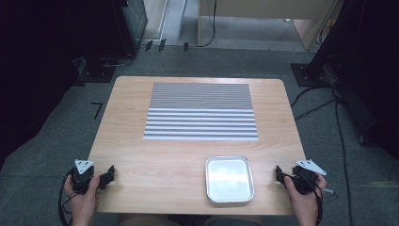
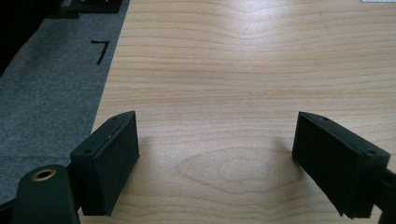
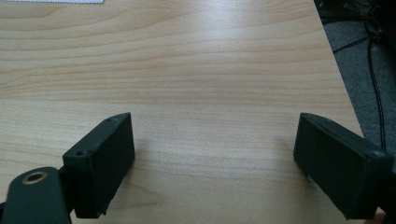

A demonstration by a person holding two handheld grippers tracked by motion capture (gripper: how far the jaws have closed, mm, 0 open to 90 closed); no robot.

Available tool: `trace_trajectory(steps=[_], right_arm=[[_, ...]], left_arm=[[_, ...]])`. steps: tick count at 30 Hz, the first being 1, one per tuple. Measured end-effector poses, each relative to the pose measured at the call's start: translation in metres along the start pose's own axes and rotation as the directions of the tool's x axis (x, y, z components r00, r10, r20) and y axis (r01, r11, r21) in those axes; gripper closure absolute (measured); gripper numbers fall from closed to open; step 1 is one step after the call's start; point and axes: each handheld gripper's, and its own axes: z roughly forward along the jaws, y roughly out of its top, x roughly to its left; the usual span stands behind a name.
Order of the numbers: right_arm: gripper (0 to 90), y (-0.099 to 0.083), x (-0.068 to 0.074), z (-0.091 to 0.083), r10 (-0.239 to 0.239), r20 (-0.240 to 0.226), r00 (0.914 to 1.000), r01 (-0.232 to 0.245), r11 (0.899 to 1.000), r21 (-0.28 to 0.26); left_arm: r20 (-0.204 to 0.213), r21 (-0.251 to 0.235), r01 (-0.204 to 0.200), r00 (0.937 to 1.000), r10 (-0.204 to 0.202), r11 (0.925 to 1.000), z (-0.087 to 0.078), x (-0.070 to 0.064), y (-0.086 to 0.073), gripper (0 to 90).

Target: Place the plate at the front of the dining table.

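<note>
Left tool (image 1: 107, 176) sits at the lower-left corner of the counter (image 1: 141, 160), jaws spread wide and empty; its own view has bare wood grain between the pads, with grey carpet and a black tape mark at the upper left of the frame. The forearm comes in from the bottom edge, the hand wraps the body, and the jaws point toward frame centre.

Metal tray (image 1: 229, 179) lies lower centre-right in the high view, empty, roughly square with rounded corners, so there is no real long axis to align to. Behind it, mid-frame, is the striped mat (image 1: 201, 111), flat with its long side running left-right.

Right tool (image 1: 279, 175) sits at the lower-right corner, jaws likewise apart and holding nothing (wood only between them in its own view). It points inward, toward the tray.

Key relation: the tray lies between the two tools but clearly nearer the right one, just beside its tips versus well apart from the left. My read: the right hand takes the first reach, a short move leftward in frame.
</note>
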Motion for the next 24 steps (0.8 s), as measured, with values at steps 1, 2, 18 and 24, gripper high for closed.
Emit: trace_trajectory(steps=[1, 2, 18, 24], right_arm=[[12.2, 0.000, 0.000, 0.000, 0.000, 0.000, 1.0000, 0.000, 1.000, 0.000], [12.2, 0.000, 0.000, 0.000, 0.000, 0.000, 1.0000, 0.000, 1.000, 0.000], [13.6, -0.002, -0.003, -0.008, 0.033, 0.006, 0.9994, -0.033, 0.999, -0.032], [13.8, 0.001, 0.004, -0.014, 0.028, -0.002, 0.9996, -0.028, 0.998, -0.060]], left_arm=[[0.000, 0.001, 0.000, 1.0000, 0.000, 1.0000, 0.000, 0.000, 0.000, 14.2], [-0.001, 0.001, 0.001, 1.0000, -0.001, 1.0000, 0.000, 0.000, 0.000, 14.1], [0.004, -0.039, 0.045, 0.9990, -0.045, 0.9982, -0.010, -0.005, 0.005, 13.4], [0.029, -0.056, 0.039, 0.9989, -0.037, 0.9977, -0.013, -0.015, 0.007, 13.5]])
